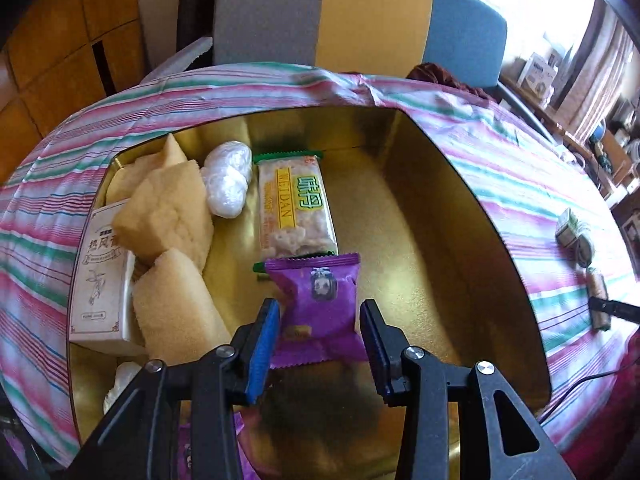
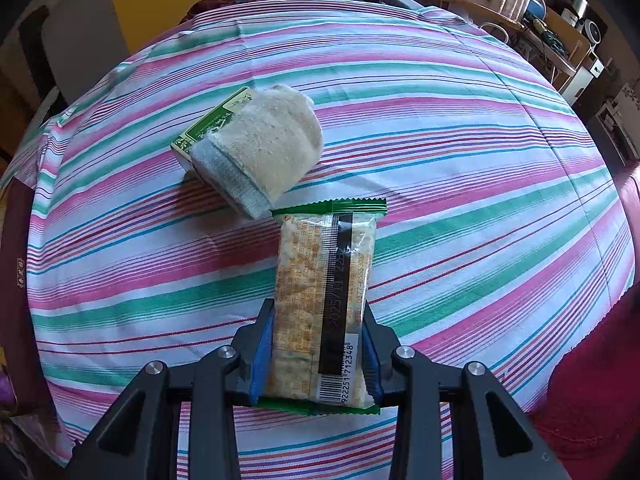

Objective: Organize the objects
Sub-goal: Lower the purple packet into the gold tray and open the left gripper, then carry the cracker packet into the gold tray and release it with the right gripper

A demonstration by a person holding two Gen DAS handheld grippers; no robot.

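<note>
in the left wrist view the gold tin point(image 1: 460, 184) sits on the striped tablecloth point(image 1: 540, 168) and is partly filled: along its left wall a white box point(image 1: 102, 276) with sponge blocks point(image 1: 168, 216) leaning on it, then a white wrapped bundle point(image 1: 228, 180), then a green-edged cracker pack point(image 1: 294, 208) lying flat mid-tin. the left gripper point(image 1: 318, 336) hangs over the tin with the purple snack packet point(image 1: 320, 304) between its jaws, which stand a little apart from the wrapper's sides, so the packet looks just set down, its tip overlapping the cracker pack. right of the tin a few small items still lie on the cloth. in the right wrist view a green box point(image 2: 212, 128) with a beige sock point(image 2: 264, 152) draped on it waits on the cloth, and the right gripper point(image 2: 320, 356) is clamped narrow on a second cracker pack point(image 2: 324, 300), barcode side up, above the cloth. so i judge roughly half is packed, with this pack, the box and the sock left. beyond are a grey, yellow and blue chair back point(image 1: 320, 12) and cluttered shelves by a bright window.
</note>
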